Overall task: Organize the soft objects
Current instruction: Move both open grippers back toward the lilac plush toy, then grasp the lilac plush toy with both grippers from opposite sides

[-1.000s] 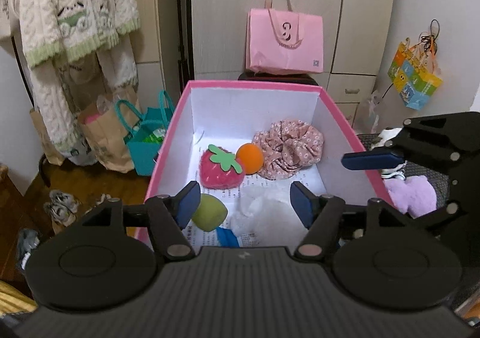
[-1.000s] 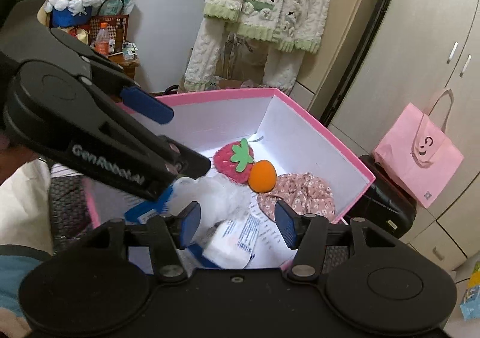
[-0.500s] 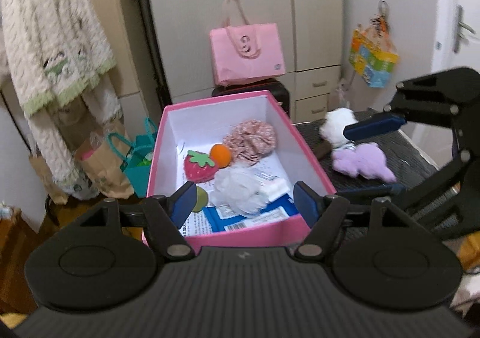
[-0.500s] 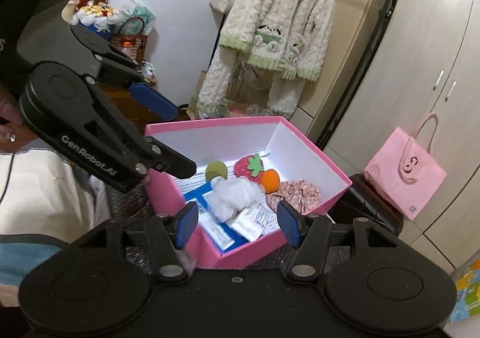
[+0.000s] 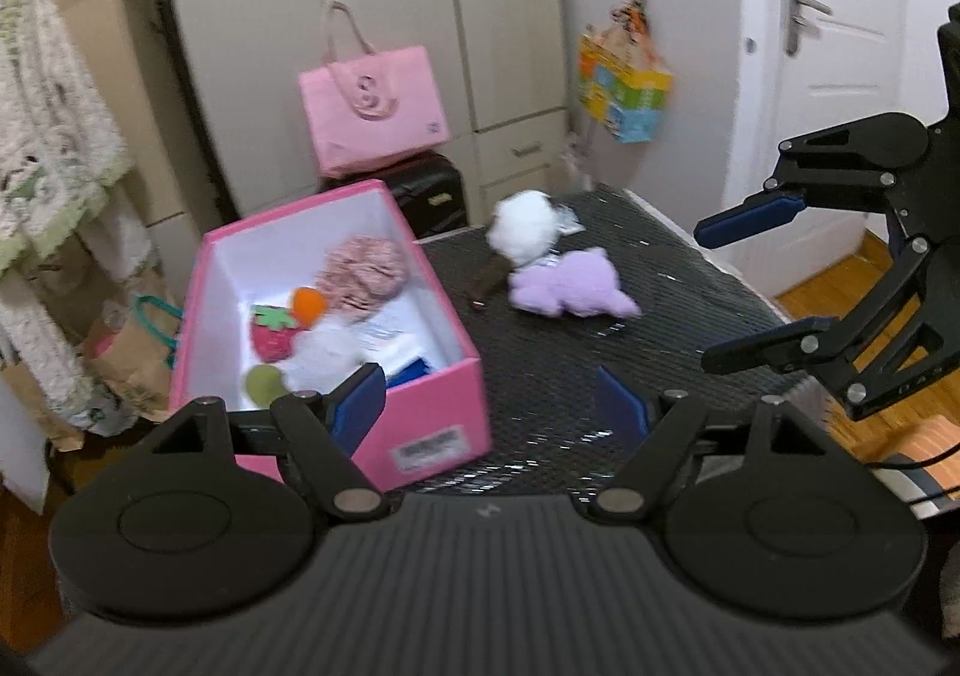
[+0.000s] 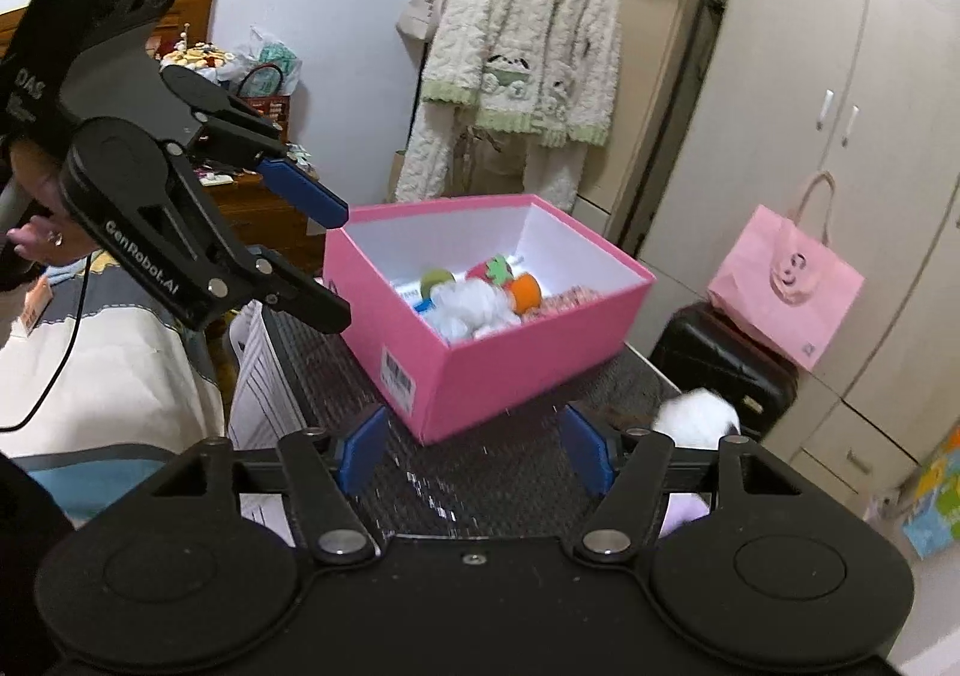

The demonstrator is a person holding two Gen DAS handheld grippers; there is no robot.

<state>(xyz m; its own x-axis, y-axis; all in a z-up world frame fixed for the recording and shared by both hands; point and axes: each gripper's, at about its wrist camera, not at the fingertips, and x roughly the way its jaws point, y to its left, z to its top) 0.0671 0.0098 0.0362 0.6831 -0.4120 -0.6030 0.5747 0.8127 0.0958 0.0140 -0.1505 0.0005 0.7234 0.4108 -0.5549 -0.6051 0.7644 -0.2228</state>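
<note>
A pink box (image 5: 432, 406) (image 6: 498, 370) stands on the black mesh table (image 5: 600, 328). In it lie a strawberry plush (image 5: 271, 339), an orange ball (image 5: 309, 304), a green ball (image 5: 264, 383), a floral scrunchie (image 5: 366, 274) and a white puff (image 6: 474, 307). On the table right of the box lie a white fluffy toy (image 5: 527, 223) and a purple plush (image 5: 570, 289). My left gripper (image 5: 489, 415) is open and empty near the box's front corner. My right gripper (image 6: 474, 451) is open and empty over the table; it also shows in the left wrist view (image 5: 756, 280).
A pink tote bag (image 5: 375, 103) sits on a black case (image 5: 429, 190) before the wardrobe. A knitted cardigan (image 6: 528, 58) hangs at the left. Paper bags (image 5: 138, 346) stand on the floor. A colourful bag (image 5: 621, 88) hangs by the door.
Both grippers have pulled back and up from the box, open and empty. The white puff now lies in the box. The left view has swung right, showing the toys on the table.
</note>
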